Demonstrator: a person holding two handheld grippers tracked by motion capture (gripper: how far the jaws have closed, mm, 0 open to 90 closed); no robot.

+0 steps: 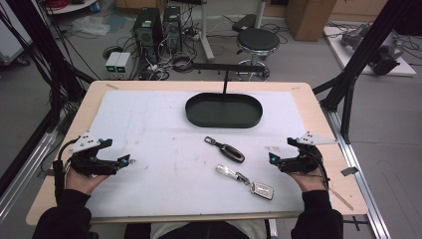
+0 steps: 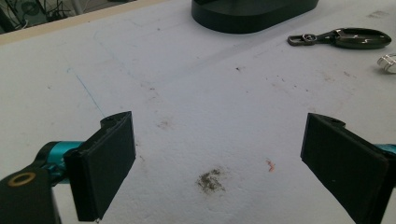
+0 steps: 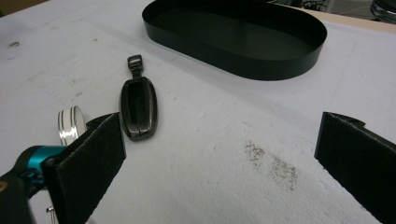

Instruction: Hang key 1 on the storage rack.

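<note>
On the desk (image 1: 59, 179), 2 key fobs, the dark key fob (image 1: 225, 149) and silver key fob (image 1: 248, 181), are lying before the black tray (image 1: 224, 110); the left hand-held gripper (image 1: 130, 160) and right hand-held gripper (image 1: 271, 158) are both gaping empty at the sides.

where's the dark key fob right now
The dark key fob lies on the white mat, between the black oval tray and the silver key fob.

In the left gripper view, the black tray (image 2: 254, 16) is cut off by the top edge, and the silver key (image 2: 387, 62) is cut off at the right edge. In the right gripper view, the silver key (image 3: 70, 125) hides partly behind the left jaw. In the high view, the person's arms run off the bottom edge.
</note>
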